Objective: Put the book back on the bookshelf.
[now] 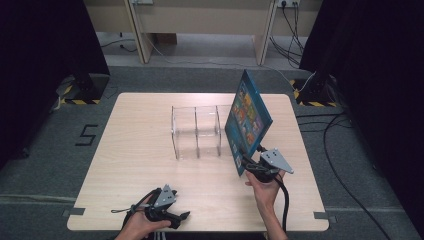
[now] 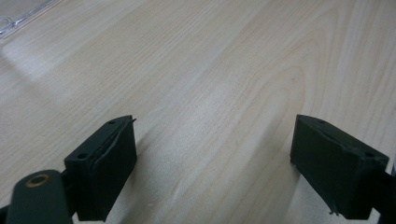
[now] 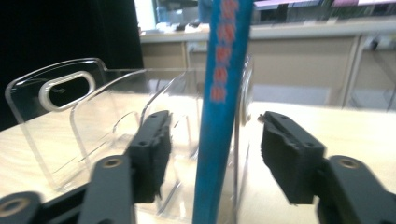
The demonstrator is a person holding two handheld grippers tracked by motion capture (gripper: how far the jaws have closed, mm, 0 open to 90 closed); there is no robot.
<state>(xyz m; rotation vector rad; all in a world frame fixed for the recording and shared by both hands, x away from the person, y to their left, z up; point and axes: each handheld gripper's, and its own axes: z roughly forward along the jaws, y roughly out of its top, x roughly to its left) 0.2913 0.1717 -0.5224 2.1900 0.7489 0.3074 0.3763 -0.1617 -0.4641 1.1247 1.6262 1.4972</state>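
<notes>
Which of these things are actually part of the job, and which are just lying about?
Part of the job: blue book; clear divided rack; right hand-held gripper, jaws open either side of the book's spine.

Just there: left hand-held gripper, open over the table; floor cables.

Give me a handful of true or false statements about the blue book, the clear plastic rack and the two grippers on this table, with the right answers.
1. The thin blue book stands on edge at the right end of the clear plastic divider rack. True.
2. The right gripper clamps the book tightly. False: the book's spine stands between its jaws, but gaps show on both sides.
3. The left gripper holds a pen. False: its jaws are open over the bare light wooden table.
4. The rack lies toppled on its side. False: it stands upright.
5. The left gripper sits near the table's front edge. True.
</notes>
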